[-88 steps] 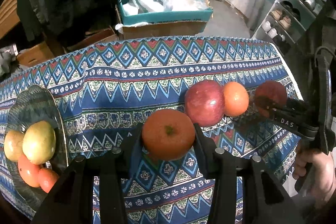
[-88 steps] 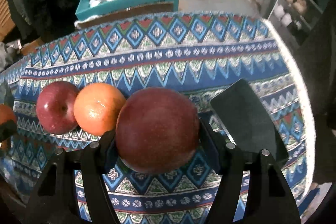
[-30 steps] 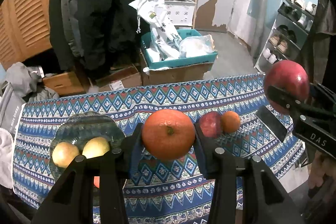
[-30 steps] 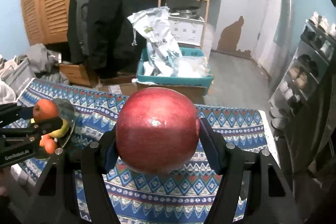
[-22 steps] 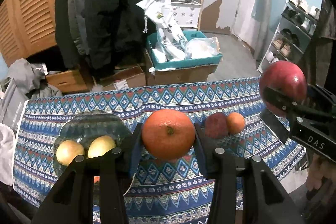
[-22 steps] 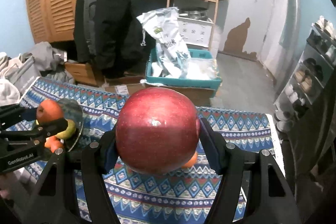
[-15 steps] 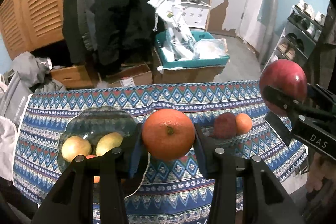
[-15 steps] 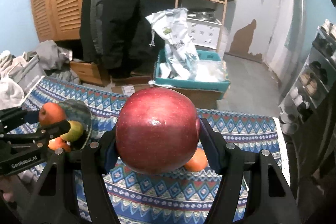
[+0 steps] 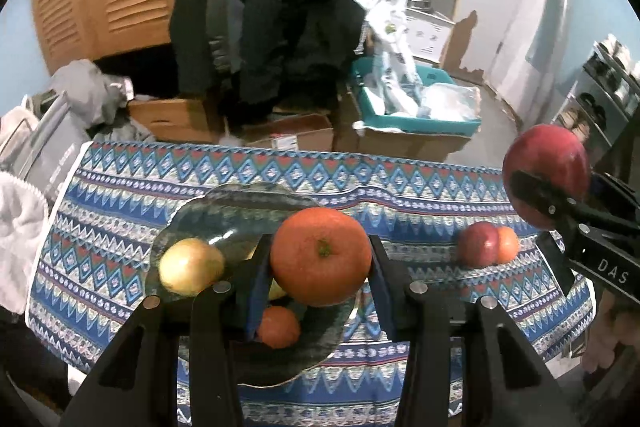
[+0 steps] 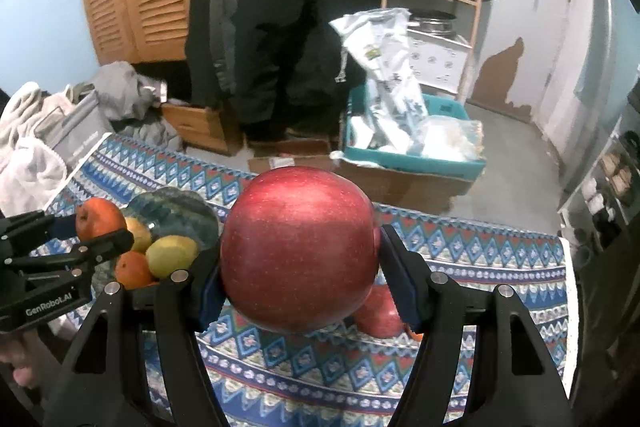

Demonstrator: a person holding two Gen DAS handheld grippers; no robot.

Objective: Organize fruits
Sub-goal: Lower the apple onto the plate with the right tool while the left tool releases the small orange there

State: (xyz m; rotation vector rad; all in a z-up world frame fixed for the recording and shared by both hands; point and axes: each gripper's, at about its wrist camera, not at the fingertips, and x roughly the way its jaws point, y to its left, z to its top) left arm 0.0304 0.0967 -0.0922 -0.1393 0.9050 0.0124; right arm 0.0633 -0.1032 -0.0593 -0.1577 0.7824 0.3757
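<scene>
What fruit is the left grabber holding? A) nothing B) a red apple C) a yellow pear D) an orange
D: the left gripper is shut on an orange, held above the plate, while the right gripper has the red apple.

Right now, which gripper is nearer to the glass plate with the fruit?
Left. The left gripper, holding an orange, hangs over the glass plate. The right gripper, holding a red apple, is off to the plate's right side.
</scene>
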